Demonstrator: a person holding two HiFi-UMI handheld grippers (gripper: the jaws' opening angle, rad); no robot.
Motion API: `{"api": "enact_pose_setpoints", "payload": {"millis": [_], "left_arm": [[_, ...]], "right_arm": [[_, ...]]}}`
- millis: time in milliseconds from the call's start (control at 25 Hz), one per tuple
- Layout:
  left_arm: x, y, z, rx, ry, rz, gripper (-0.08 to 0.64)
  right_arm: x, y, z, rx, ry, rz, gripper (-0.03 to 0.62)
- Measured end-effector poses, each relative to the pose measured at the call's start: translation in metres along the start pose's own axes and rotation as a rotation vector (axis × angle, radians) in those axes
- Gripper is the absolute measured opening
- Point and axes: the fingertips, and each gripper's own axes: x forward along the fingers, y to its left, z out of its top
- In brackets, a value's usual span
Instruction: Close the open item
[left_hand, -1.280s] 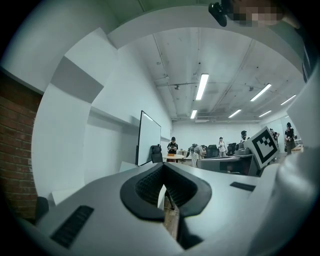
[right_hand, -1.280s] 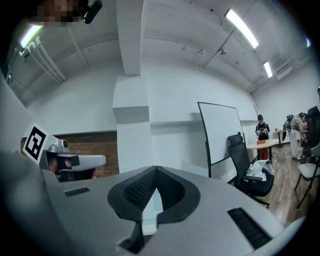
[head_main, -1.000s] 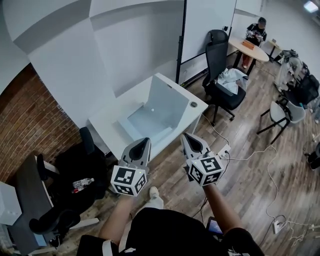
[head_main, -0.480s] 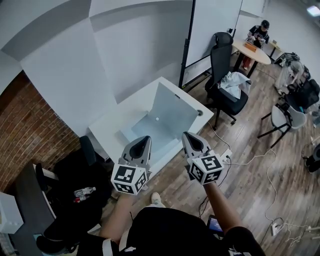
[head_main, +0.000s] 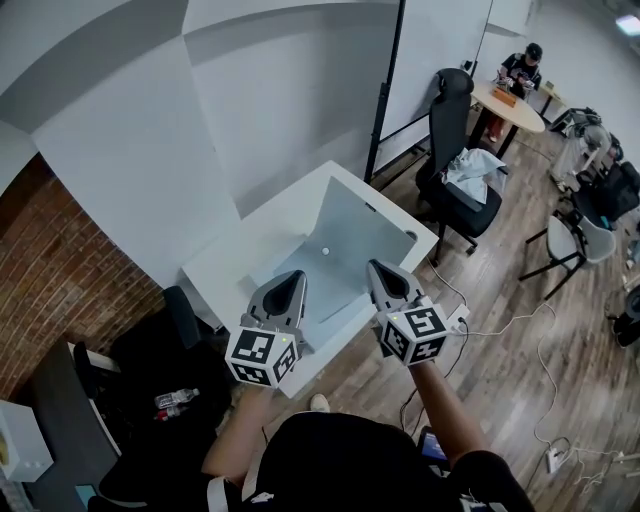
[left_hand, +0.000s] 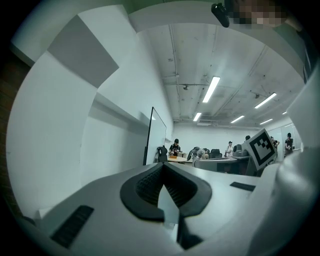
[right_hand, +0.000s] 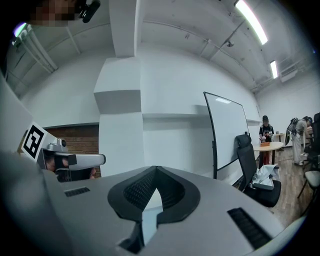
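Lid (head_main: 350, 228) and base (head_main: 300, 272) make up the open item (head_main: 335, 245), a pale, box-like case on the white table (head_main: 240, 250). It lies just ahead of both sets of fingertips. The lid stands nearly upright on the far side of the base, its inner face turned toward the fingers, with a small round mark (head_main: 325, 250) low on it (whether a hole or a knob I cannot tell).

The left gripper (head_main: 293, 278) and right gripper (head_main: 378, 268) hover side by side above the table's near edge, apart from each other and not touching the item. In the left gripper view the left gripper's (left_hand: 163, 165) jaws meet at the tips with nothing between them. The right gripper view shows the same for the right gripper's (right_hand: 156, 169) jaws. Both views tilt up at the room, so neither shows the case clearly.

By its look the lid is a thin, stiff panel, probably light and smooth, so pads could slide on its face. It likely swings on a hinge along the edge farthest from the fingers. A grip seems unnecessary: closed fingertips hooked over the top edge, or pressed against the back near a top corner, should tip it forward. Lowering it slowly would keep a light lid from slapping down or nudging the whole case across the table.
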Motion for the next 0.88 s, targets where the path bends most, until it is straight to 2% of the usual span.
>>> {"api": "enact_pose_setpoints", "payload": {"millis": [320,880], "left_arm": [[0.012,0.024,-0.002,-0.014,-0.001,-0.024,0.009],[0.037,0.025,-0.013,-0.047,0.004,-0.051,0.009]], "right_arm": [[0.022,-0.003,-0.003,-0.003,0.013,-0.033,0.037],[0.034,-0.024,-0.004,-0.021,0.040,-0.062,0.037]]}}
